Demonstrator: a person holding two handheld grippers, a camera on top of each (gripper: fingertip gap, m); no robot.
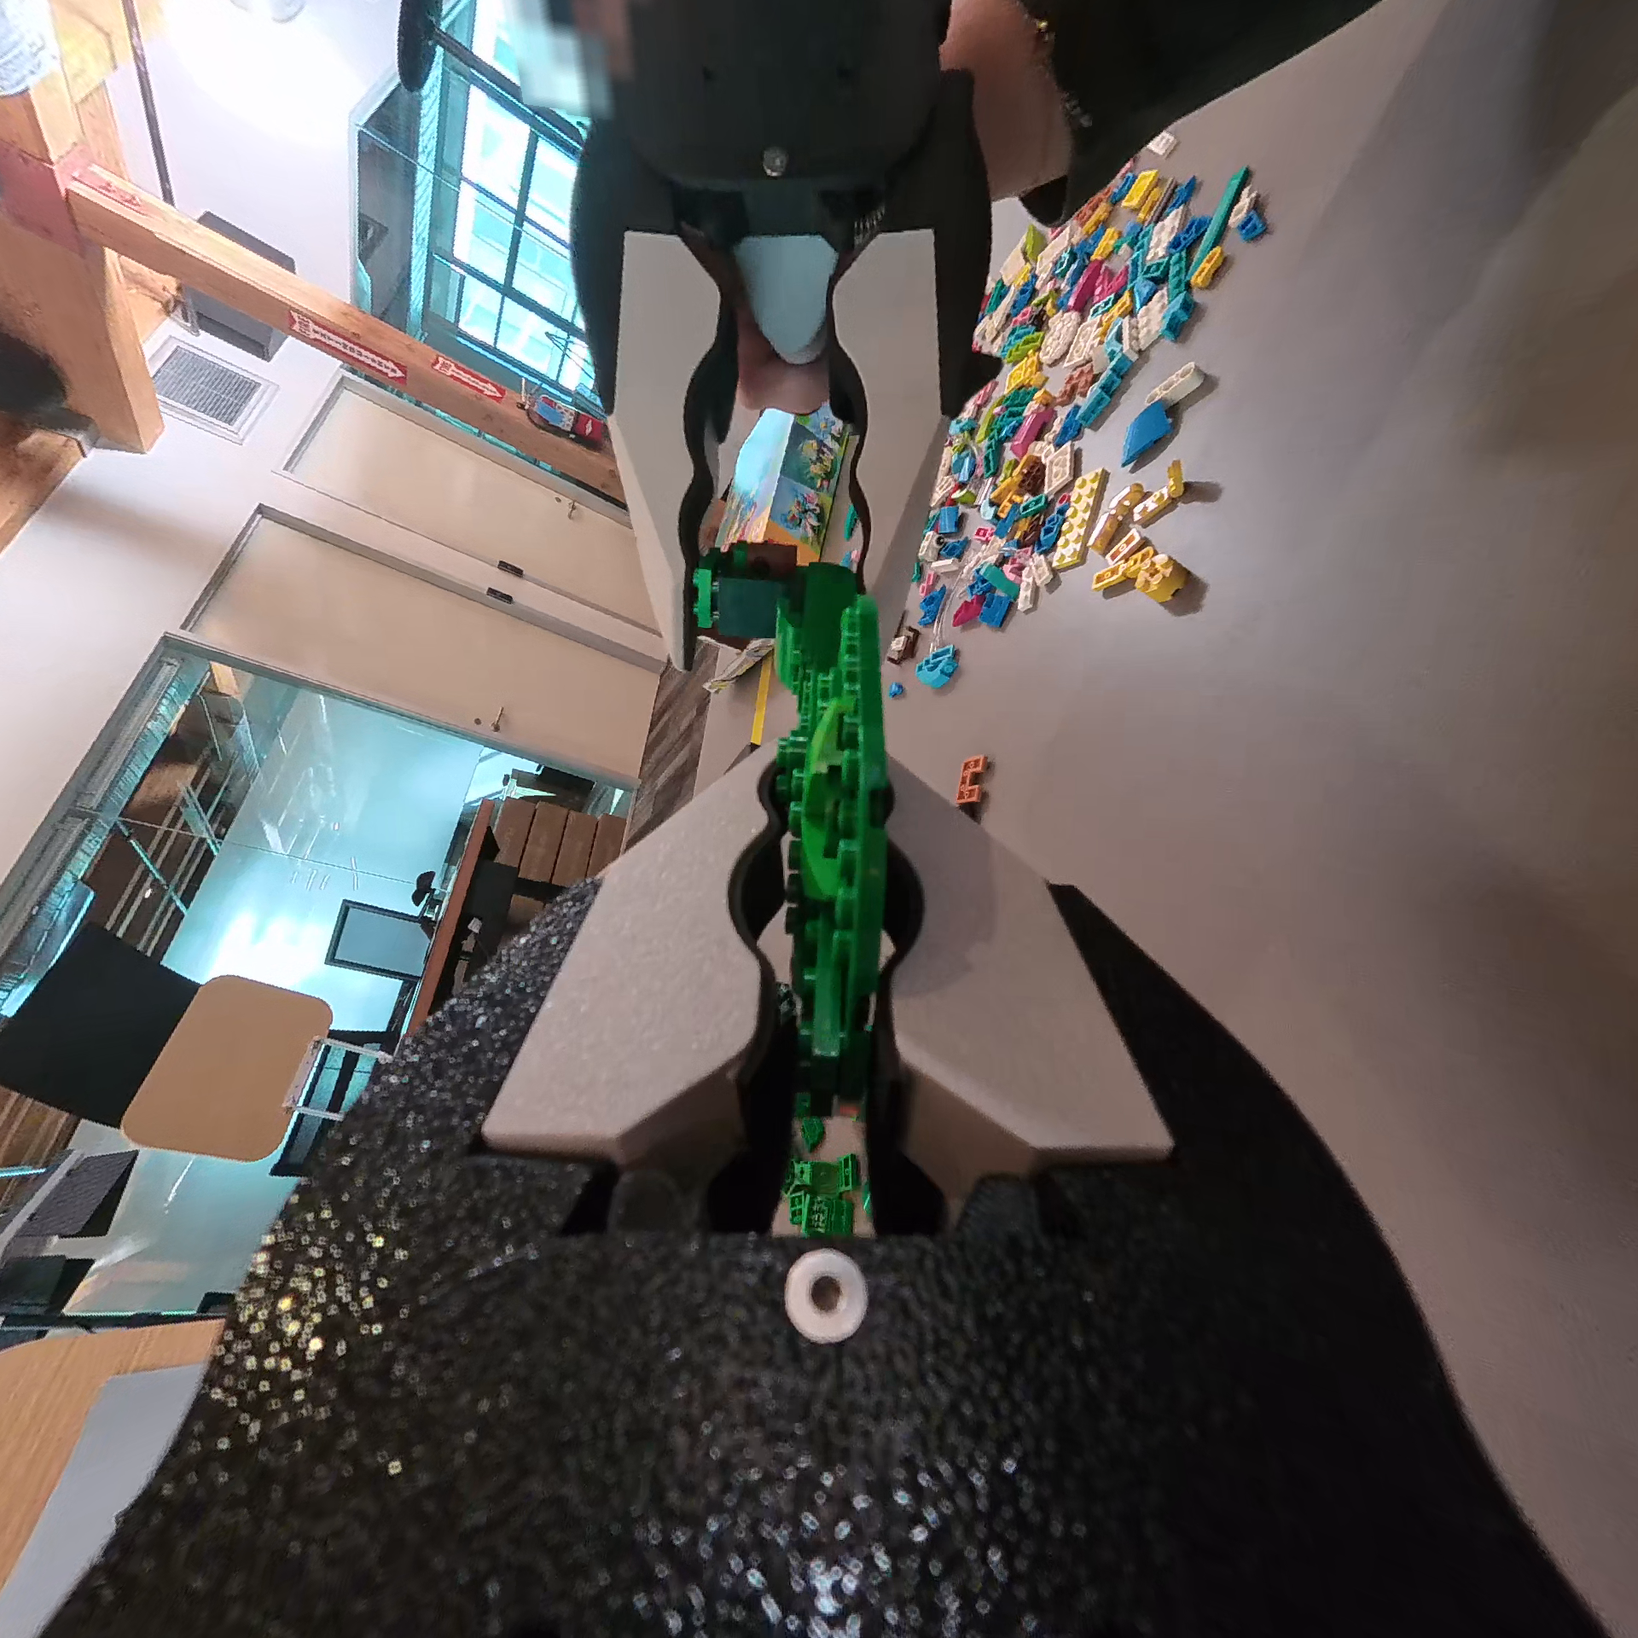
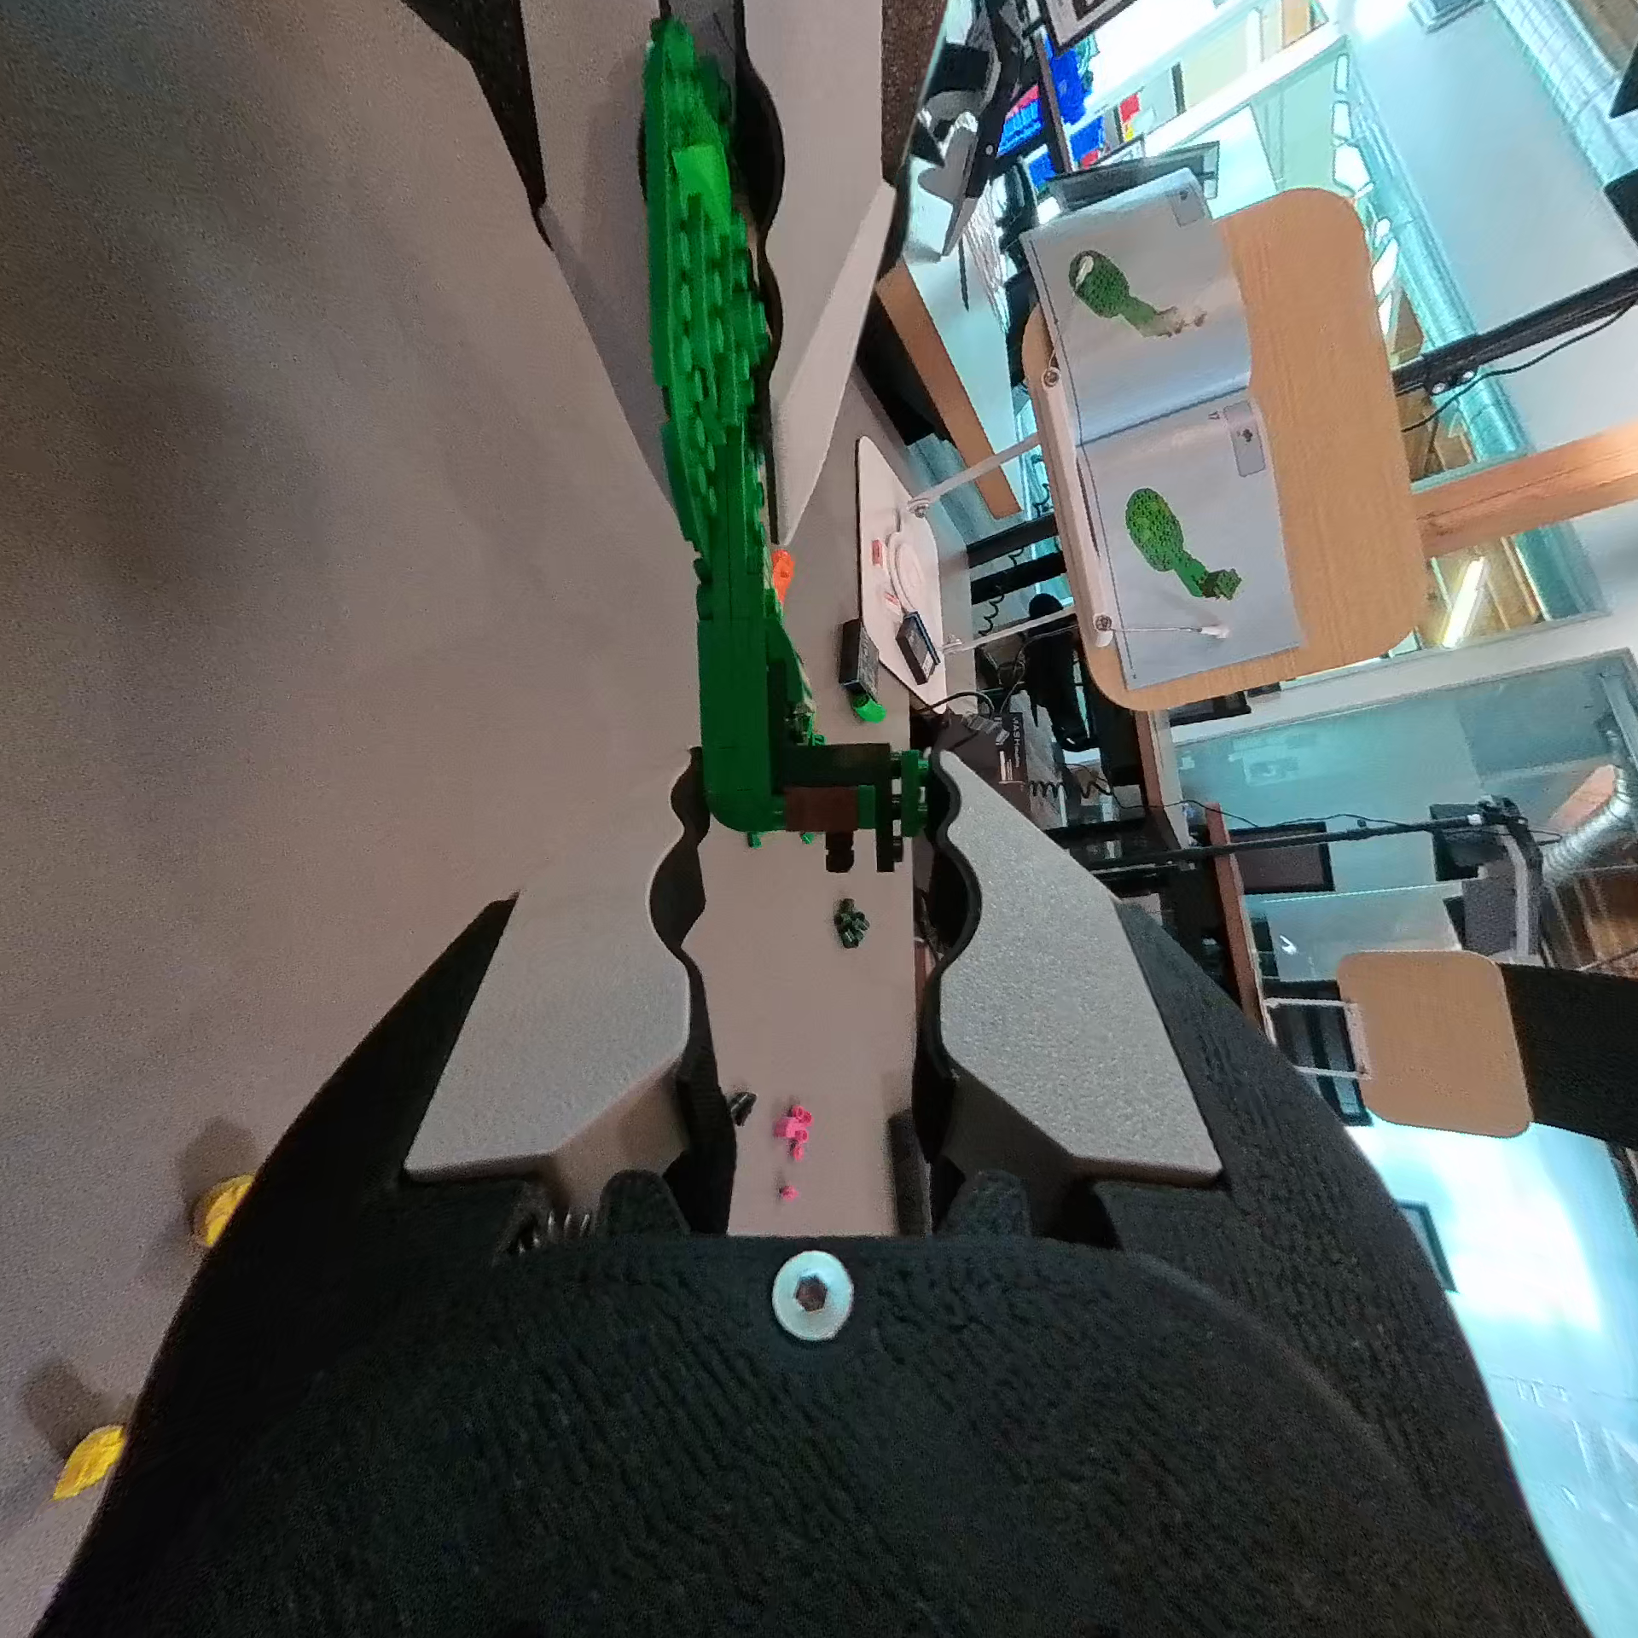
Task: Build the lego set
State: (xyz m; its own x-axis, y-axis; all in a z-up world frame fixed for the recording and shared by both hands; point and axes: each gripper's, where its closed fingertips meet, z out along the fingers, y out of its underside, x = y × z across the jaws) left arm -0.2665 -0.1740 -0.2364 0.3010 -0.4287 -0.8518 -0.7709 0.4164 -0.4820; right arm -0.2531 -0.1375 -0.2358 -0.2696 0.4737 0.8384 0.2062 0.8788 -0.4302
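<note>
A flat green lego build [image 1: 838, 851], leaf-shaped with a short stem of dark green and brown bricks [image 1: 740, 603], is held edge-on above the grey table [image 1: 1329, 798]. My left gripper [image 1: 829, 789] is shut on the wide part of the build. My right gripper [image 2: 820, 780] faces it from the other side and is shut across the stem end [image 2: 833, 798], both fingertips touching it. The right gripper also shows in the left wrist view [image 1: 776, 620], and the left gripper in the right wrist view [image 2: 736, 514]. The build [image 2: 709, 354] is seen along its studded face there.
A wide scatter of loose coloured bricks [image 1: 1090, 399] lies on the table beside the lego box [image 1: 780, 479]. An orange piece [image 1: 972, 780] lies apart. An open instruction booklet [image 2: 1161, 443] stands on a wooden holder. Pink pieces [image 2: 793, 1130], a dark green piece [image 2: 851, 922] and yellow pieces [image 2: 217, 1205] lie below.
</note>
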